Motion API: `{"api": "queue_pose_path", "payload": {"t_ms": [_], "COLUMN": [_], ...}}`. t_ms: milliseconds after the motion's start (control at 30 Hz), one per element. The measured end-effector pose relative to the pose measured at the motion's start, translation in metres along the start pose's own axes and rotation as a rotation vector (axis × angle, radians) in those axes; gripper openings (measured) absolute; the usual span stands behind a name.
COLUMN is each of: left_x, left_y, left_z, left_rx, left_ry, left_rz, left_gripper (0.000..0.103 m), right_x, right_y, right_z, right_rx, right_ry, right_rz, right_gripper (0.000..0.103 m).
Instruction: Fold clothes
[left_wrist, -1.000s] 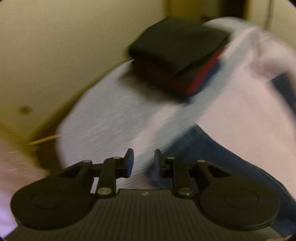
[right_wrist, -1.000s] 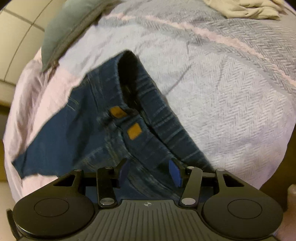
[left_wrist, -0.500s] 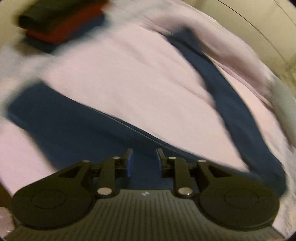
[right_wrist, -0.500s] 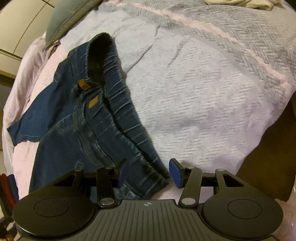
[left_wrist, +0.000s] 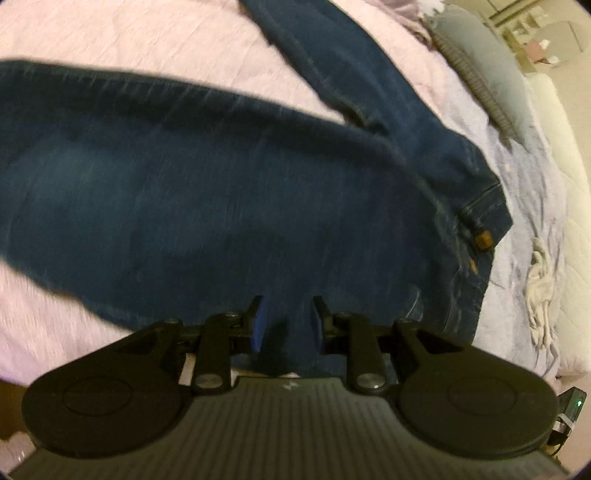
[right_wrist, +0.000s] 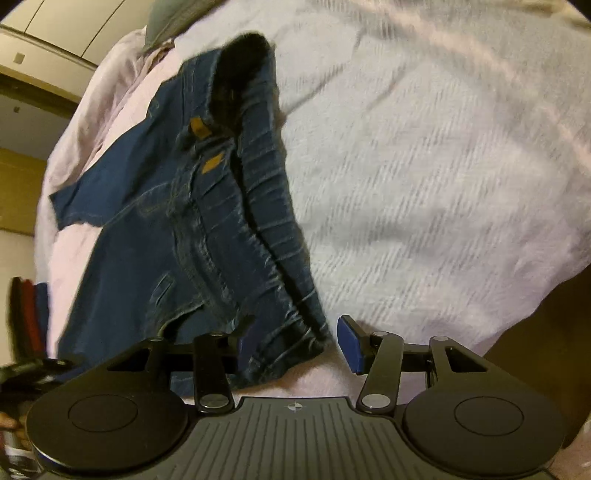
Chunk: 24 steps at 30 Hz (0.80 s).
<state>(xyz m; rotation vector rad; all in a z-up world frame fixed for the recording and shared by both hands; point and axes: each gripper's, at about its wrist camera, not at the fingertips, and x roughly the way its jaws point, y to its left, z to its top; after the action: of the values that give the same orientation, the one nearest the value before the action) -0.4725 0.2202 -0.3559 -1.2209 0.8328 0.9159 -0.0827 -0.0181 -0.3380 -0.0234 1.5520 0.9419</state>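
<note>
A pair of dark blue jeans (left_wrist: 207, 192) lies spread on the bed, legs apart and running to the upper left. My left gripper (left_wrist: 286, 321) is open right over the near thigh, with denim between its jaws. In the right wrist view the jeans (right_wrist: 207, 229) show their elastic waistband and two tan labels. My right gripper (right_wrist: 295, 343) is open wide at the near end of the waistband; the band's corner lies between its jaws, not clamped.
The bed has a pale pink sheet (left_wrist: 129, 33) and a grey-lilac herringbone blanket (right_wrist: 424, 166). A grey pillow (left_wrist: 491, 74) lies at the head. A white crumpled cloth (left_wrist: 541, 280) sits by the bed's edge. Folded dark and red clothes (right_wrist: 26, 314) are stacked far left.
My left gripper swung from the stack of folded clothes across the bed and down onto the jeans' thigh. My right gripper drew back along the waistband to its near corner, staying open.
</note>
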Motion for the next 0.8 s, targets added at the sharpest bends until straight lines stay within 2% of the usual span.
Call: {"api": "queue_pose_path", "payload": {"t_ms": [100,200,233,267,300,333,433,567,667,800], "left_x": [-0.001,-0.002,-0.002,-0.003,-0.003,-0.003,-0.010,-0.017,-0.013,-0.005], "left_y": [0.005,0.011,0.013,0.014,0.016,0.018,0.018,0.013,0.009,0.014], "left_z": [-0.007,-0.014,-0.016,-0.018,-0.020,-0.023,-0.022,-0.023,-0.028,-0.038], "left_rx": [-0.038,-0.076,-0.089,-0.102,-0.114,-0.127,-0.126,-0.116,-0.114,-0.107], "left_ry": [-0.011,-0.023,-0.027,-0.031,-0.034,-0.038,-0.059,-0.086,-0.079,-0.060], "left_rz": [0.030,0.060,0.070,0.080,0.090,0.100,0.104,0.082,0.052,0.059], "left_gripper": [0.022,0.023,0.023,0.023,0.023,0.023,0.023,0.023,0.024,0.024], "right_x": [0.015,0.026,0.029,0.031,0.033,0.029,0.004,-0.029,-0.053,-0.081], "right_y": [-0.026,-0.053,-0.056,-0.054,-0.052,-0.043,-0.015,-0.020,-0.024,-0.031], "right_z": [-0.007,-0.024,-0.028,-0.030,-0.030,-0.028,-0.012,0.002,0.012,0.025], "right_rx": [0.184,0.453,0.512,0.527,0.529,0.470,0.268,0.198,0.145,0.082], "right_ry": [0.063,0.000,-0.039,-0.064,-0.089,-0.115,-0.186,-0.287,-0.362,-0.449], "right_rz": [0.082,0.254,0.257,0.246,0.232,0.210,0.186,0.133,0.092,0.037], "right_gripper": [0.052,0.051,0.051,0.043,0.026,0.010,0.007,0.006,0.006,0.007]}}
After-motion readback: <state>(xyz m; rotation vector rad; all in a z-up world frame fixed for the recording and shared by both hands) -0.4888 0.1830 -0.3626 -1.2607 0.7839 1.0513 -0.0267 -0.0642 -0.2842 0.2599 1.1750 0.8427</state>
